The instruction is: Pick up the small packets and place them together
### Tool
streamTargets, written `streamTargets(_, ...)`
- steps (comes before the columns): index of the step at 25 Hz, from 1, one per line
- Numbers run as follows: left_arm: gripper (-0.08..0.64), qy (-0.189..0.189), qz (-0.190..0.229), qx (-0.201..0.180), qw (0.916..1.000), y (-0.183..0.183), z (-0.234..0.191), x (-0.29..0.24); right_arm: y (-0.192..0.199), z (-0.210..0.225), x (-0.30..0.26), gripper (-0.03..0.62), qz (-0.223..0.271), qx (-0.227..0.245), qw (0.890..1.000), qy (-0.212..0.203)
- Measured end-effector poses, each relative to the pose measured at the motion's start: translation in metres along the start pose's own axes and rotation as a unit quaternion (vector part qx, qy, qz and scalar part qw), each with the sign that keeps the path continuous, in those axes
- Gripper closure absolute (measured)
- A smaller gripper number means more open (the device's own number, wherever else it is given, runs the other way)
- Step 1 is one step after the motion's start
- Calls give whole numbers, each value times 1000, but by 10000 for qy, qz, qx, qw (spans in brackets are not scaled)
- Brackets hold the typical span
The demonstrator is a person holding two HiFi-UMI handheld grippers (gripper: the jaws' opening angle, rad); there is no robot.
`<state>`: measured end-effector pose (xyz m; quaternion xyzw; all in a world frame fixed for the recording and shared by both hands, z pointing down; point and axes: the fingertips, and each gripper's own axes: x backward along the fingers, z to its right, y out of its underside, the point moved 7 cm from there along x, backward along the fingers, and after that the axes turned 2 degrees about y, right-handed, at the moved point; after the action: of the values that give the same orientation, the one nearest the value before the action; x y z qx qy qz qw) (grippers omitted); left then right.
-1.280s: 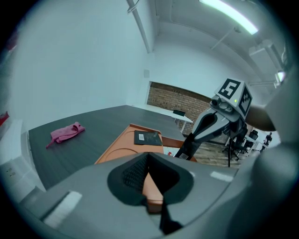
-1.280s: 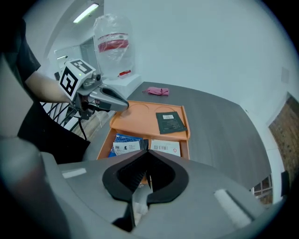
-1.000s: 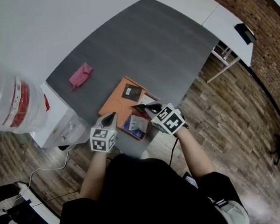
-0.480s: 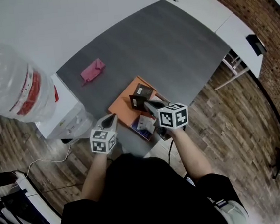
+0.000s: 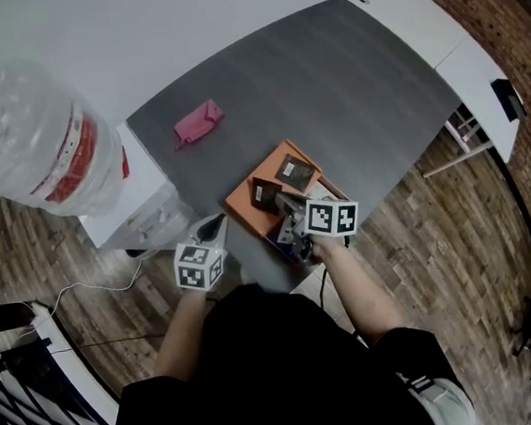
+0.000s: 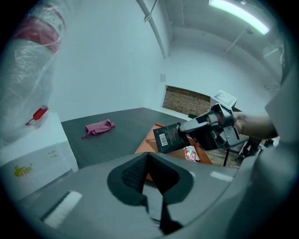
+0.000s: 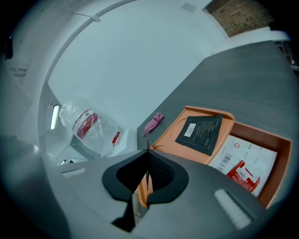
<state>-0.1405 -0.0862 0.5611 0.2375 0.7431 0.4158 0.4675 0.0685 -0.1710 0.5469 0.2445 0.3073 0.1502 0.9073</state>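
An orange tray [image 5: 243, 198] lies near the front edge of the dark grey table [image 5: 327, 78]. One dark packet [image 5: 295, 171] rests flat on the tray. My right gripper [image 5: 278, 196] is shut on a second dark packet [image 5: 263, 194] and holds it above the tray. In the left gripper view this held packet [image 6: 168, 137] shows its barcode. Only its thin edge [image 7: 147, 144] shows in the right gripper view. A red-and-white packet [image 7: 243, 163] lies in the tray's lower part. My left gripper [image 5: 217, 222] hovers shut and empty at the table's front edge, left of the tray.
A pink cloth [image 5: 197, 121] lies on the table's far left part. A large water bottle [image 5: 37, 146] stands on a white cabinet [image 5: 141, 196] left of the table. Wooden floor [image 5: 419, 238] surrounds the table, with a white table [image 5: 456, 55] to the right.
My right gripper has rolled, turning its dark packet from flat to standing on edge over the tray. Both grippers have shifted a little; the head view has swung, so the table sits further right.
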Motion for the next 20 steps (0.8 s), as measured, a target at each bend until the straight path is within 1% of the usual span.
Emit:
streamTargets(2,561,17,-45,9,10000,2,-3,-1,3,1,-5,588,-45,-189,9998,-91)
streamTargets(4,561,52,-74,6,10000,2,-3,-4,4,3,-8,588,-78,-216,9997,-71)
streamTargets(10,561,209,-146,-82,9996,-2,2,-13,5,18,-11,586,-136,-61,9993,331)
streamTargets(12,561,250,-165,-108,9995,-1,2,-16,6,19,-13,574,-222,180,9985,470)
streamTargets(13,561,259,-174,-112,9994,-1,2,-17,7,18,-15,556,-298,354,9975,534)
streamTargets(15,561,271,-191,-107,9994,-1,2,-18,9,17,-18,496,-462,718,9942,648)
streamTargets(17,561,283,-206,-109,9993,-1,3,-20,12,16,-19,460,-578,1023,9904,732)
streamTargets(20,561,301,-222,-115,9992,-2,3,-22,13,14,-18,451,-643,1229,9872,794)
